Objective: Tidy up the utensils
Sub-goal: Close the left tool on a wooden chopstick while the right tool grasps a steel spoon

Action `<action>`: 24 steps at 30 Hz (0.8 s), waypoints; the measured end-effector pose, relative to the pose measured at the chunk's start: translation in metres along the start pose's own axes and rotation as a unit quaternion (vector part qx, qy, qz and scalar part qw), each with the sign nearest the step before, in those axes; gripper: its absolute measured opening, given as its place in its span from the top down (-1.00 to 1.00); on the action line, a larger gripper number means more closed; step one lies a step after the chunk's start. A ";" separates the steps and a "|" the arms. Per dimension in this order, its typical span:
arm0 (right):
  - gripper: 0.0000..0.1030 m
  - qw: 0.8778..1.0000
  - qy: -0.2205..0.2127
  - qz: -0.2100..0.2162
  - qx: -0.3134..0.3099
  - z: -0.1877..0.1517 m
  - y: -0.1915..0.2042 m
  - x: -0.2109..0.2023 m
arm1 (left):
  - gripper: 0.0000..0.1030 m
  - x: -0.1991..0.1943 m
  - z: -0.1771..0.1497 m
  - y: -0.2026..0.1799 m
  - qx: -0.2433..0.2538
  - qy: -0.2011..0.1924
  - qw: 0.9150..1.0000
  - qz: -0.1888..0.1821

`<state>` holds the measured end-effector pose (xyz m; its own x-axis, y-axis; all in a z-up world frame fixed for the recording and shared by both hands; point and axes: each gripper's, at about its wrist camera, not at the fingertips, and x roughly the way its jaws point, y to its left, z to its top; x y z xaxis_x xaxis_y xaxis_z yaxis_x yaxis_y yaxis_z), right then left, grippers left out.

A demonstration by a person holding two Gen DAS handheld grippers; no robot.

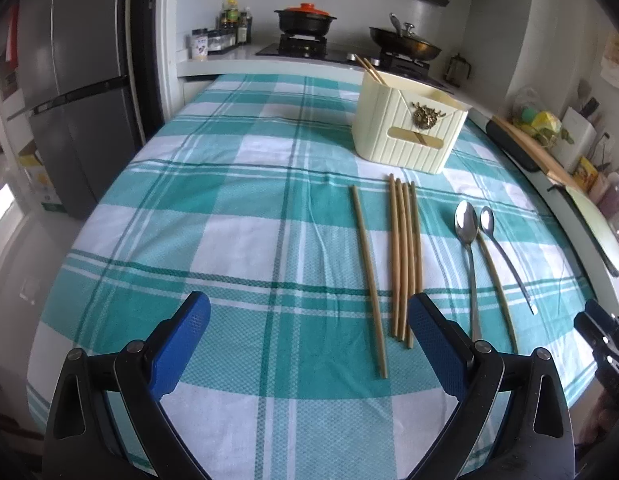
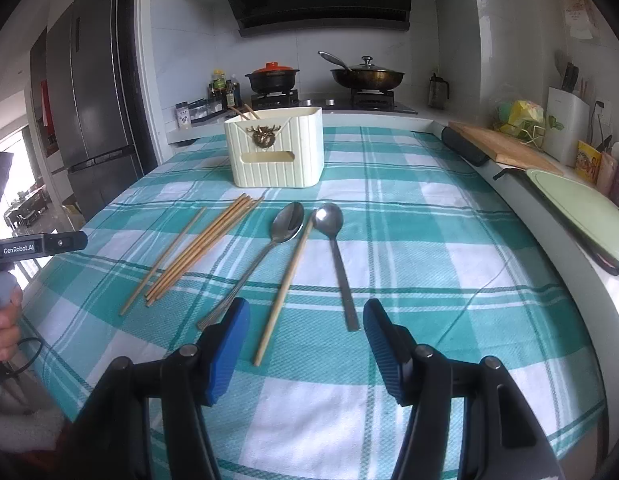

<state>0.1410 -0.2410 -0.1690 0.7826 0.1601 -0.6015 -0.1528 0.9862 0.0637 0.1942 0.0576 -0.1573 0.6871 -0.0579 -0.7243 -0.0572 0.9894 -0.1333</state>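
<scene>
Both grippers hang low over the near edge of the table with nothing between their blue pads. The left gripper point(image 1: 309, 312) is spread wide and empty, its right pad point(image 1: 433, 344) just beside the near ends of a bundle of four chopsticks point(image 1: 405, 256). One single chopstick point(image 1: 368, 280) lies apart on the left of that bundle, running away from the near edge toward the far one.

The right gripper point(image 2: 305, 320) is open too, a little narrower, holding nothing. Between its pads, a bit further in on the checked tablecloth point(image 2: 429, 240), lie the near ends of another lone chopstick point(image 2: 283, 286) and a plain-handled spoon point(image 2: 335, 248). Just left of them a larger spoon point(image 2: 269, 248) with a ridged handle lies angled, its handle tip close by the gripper's left pad point(image 2: 225, 344). The lone chopstick sits between the two spoons, its far tip near both bowls.

Beyond all the cutlery, toward the far edge of the table, stands a cream ribbed utensil holder point(image 2: 277, 148) with a brass ornament on its front; two chopsticks point(image 2: 245, 113) already lean out of its left side.

Past the table's far edge runs the counter, with a black pot with an orange lid point(image 2: 271, 76) and a lidded wok point(image 2: 367, 74) on the stove. A wooden cutting board point(image 2: 505, 148) lies along the counter on the right, and a grey fridge point(image 2: 93, 92) stands on the left.
</scene>
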 end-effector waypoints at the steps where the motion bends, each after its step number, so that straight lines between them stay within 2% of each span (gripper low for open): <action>1: -0.17 1.000 -0.001 -0.008 0.000 0.003 -0.004 0.001 | -0.93 0.002 0.003 0.003 -0.002 0.001 1.000 -0.001; 7: -0.17 0.999 0.020 -0.025 -0.027 0.022 -0.022 0.022 | -0.93 0.030 0.027 0.009 0.006 0.025 1.000 -0.002; 11: -0.17 0.998 0.052 -0.010 -0.044 0.033 -0.022 0.048 | -0.93 0.053 0.041 0.001 0.017 0.048 0.999 -0.017; 16: -0.17 0.994 0.086 0.007 -0.072 0.042 -0.013 0.092 | -0.93 0.076 0.059 -0.012 0.028 0.057 0.998 -0.030; 24: -0.17 0.987 0.141 0.009 -0.073 0.048 -0.017 0.152 | -0.93 0.125 0.074 -0.017 0.033 0.088 0.995 -0.015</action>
<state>0.2919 -0.2310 -0.2233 0.5832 0.1396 -0.8003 -0.2661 0.9636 -0.0258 0.3351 0.0436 -0.1956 0.5497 -0.1037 -0.8289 0.0123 0.9932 -0.1161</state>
